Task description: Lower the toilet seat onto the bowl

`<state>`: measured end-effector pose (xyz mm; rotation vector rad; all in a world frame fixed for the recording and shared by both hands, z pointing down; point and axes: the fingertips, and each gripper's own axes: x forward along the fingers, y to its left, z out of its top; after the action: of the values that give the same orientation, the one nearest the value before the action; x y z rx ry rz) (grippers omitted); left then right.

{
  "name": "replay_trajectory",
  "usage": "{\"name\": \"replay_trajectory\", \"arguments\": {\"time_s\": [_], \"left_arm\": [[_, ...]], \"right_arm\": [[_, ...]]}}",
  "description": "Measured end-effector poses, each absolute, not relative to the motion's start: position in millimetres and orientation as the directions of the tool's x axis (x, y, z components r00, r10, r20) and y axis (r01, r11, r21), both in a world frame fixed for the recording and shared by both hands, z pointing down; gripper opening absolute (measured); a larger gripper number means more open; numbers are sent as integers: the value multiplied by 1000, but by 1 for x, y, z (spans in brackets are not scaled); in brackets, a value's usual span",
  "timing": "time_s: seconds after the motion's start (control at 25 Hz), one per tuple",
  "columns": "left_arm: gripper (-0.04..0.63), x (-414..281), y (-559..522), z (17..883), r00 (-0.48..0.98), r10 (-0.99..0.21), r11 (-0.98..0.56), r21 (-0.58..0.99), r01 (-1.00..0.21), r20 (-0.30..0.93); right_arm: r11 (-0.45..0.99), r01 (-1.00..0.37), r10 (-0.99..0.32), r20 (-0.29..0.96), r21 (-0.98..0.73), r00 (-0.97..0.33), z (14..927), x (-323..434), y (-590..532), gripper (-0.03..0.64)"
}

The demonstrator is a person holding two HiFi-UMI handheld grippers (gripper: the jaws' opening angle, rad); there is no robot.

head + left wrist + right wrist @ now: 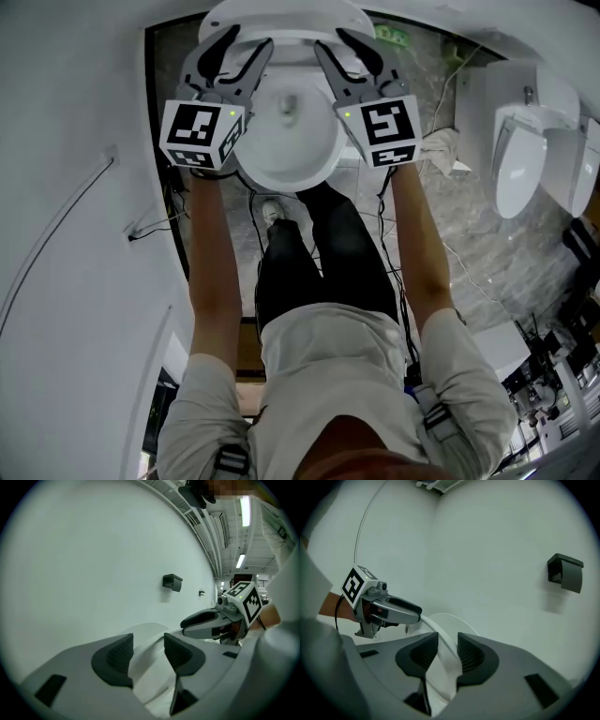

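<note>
The white toilet bowl (286,131) is at the top middle of the head view. Its toilet seat (281,21) stands raised at the back. Both grippers reach up to the seat's upper rim. My left gripper (246,42) straddles the seat's left side. In the left gripper view the seat rim (149,665) runs between the pads, with a shadowed gap beside the left pad. My right gripper (337,42) is on the seat's right side. In the right gripper view the seat rim (443,665) fills the space between both pads.
A white wall is close on the left. Urinals (520,159) hang at the right over a marbled floor with loose cables (450,272). The person's legs (319,253) stand right in front of the bowl. A black fixture (566,572) is mounted on the wall behind.
</note>
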<state>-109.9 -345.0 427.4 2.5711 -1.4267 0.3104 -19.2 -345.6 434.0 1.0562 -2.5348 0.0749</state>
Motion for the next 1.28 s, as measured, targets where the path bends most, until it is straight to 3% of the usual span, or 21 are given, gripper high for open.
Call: {"name": "replay_trajectory", "arguments": {"time_s": [1.28], "left_arm": [[209,-102,-221,439,560,-778,-559,92,-824,286]], "right_arm": [[729,-684,-626,441,37,-643,447,-13,-224,166]]}}
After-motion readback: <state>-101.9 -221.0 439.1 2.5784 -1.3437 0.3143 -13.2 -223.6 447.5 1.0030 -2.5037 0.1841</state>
